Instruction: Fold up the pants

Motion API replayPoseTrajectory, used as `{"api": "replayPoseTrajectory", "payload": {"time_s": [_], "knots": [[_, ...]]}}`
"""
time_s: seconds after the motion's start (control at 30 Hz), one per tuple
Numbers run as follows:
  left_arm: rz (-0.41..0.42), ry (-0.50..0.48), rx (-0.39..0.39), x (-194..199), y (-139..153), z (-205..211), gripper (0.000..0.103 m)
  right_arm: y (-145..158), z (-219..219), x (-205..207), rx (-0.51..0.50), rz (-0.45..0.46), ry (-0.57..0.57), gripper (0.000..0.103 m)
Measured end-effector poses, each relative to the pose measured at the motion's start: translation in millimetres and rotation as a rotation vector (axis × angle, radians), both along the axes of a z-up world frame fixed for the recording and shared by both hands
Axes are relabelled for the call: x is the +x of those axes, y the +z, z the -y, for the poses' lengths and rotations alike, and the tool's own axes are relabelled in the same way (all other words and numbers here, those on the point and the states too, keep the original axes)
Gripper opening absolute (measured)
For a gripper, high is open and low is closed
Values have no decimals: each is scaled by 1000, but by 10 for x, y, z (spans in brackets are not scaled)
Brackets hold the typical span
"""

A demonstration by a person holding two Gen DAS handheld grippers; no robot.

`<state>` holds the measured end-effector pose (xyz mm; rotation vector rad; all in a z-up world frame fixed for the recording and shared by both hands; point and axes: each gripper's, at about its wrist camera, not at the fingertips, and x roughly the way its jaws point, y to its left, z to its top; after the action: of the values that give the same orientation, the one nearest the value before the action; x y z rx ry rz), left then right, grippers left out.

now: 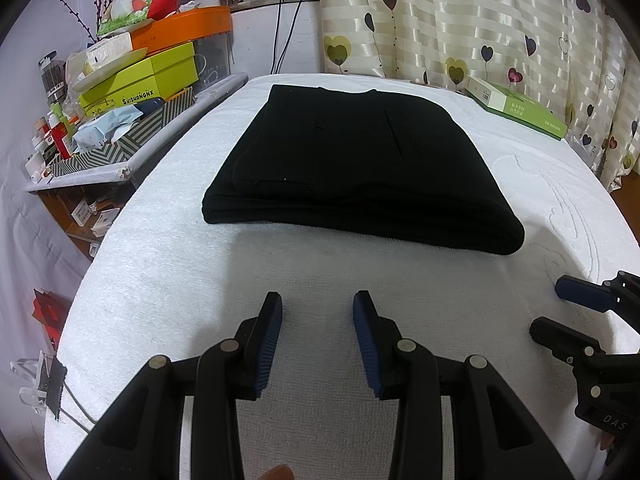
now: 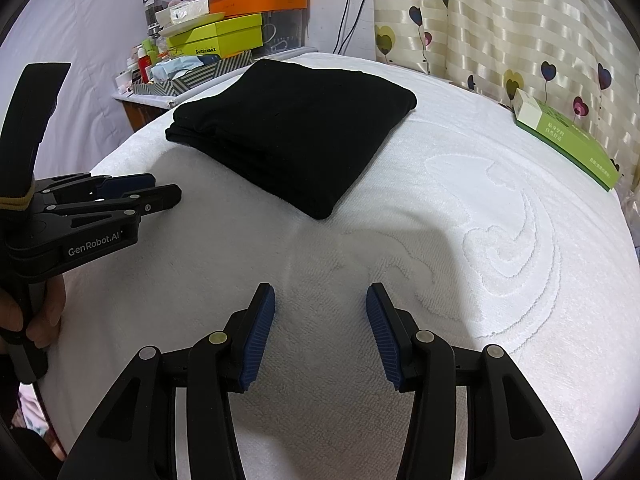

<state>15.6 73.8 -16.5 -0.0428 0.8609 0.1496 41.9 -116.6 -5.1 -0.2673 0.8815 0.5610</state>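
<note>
Black pants (image 1: 360, 168) lie folded into a thick rectangle on the white towel-covered table (image 1: 168, 280); the right wrist view shows the pants (image 2: 296, 128) at the table's far side. My left gripper (image 1: 318, 304) is open, held over bare towel on the near side of the pants, apart from them. My right gripper (image 2: 320, 296) is also open, nothing between its fingers, over the towel (image 2: 460, 260) short of the pants' near corner. The right gripper (image 1: 560, 308) shows at the edge of the left wrist view, and the left gripper (image 2: 164, 188), held by a hand (image 2: 48, 312), shows in the right wrist view.
A green flat box (image 1: 520, 112) lies at the table's far right edge by the heart-pattern curtain (image 1: 480, 20). A cluttered side shelf (image 1: 120, 120) with boxes and bottles stands at the far left. A cable and clips (image 1: 44, 384) hang at the table's left edge.
</note>
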Motion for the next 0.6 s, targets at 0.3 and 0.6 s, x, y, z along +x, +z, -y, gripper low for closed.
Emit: {"api": "replayPoseTrajectory", "payload": {"time_s": [0.3, 0.6], "knots": [[0, 0, 5, 0, -1, 3, 40, -1, 2, 2, 0, 0, 0, 49], [0, 0, 5, 0, -1, 5, 40, -1, 4, 4, 0, 0, 0, 49]]}}
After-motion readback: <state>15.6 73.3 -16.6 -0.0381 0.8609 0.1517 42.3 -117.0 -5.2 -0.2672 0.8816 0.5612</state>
